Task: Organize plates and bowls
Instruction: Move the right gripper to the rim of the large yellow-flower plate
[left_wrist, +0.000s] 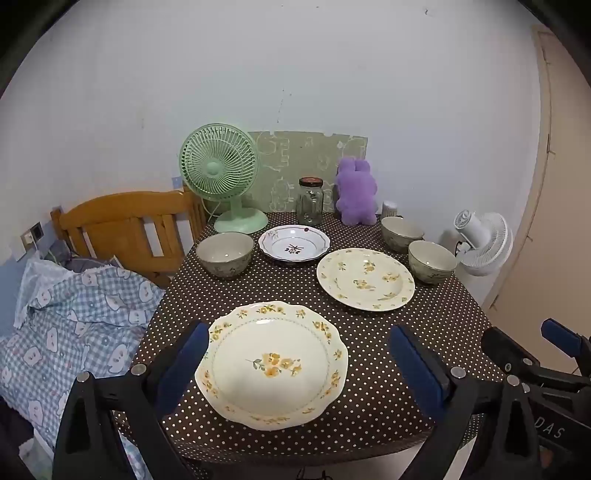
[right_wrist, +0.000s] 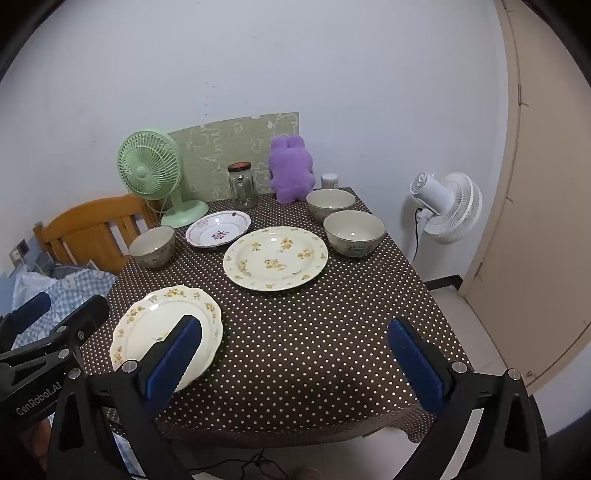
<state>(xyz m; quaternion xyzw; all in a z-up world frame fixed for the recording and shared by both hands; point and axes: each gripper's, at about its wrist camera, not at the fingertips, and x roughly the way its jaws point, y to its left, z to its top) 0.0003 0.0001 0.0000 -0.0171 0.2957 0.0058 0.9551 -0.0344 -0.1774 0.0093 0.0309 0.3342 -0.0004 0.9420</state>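
Plates before bowls on table

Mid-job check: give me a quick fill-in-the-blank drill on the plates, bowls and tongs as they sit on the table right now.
1. The number of bowls on the dotted tablecloth is ____.
2. The scalloped plate lies between the open pads of the ____ tongs.
3. The glass jar stands between the green fan and the ____ plush toy.
4. The right tongs hold ____.

Missing words: three; left; purple; nothing
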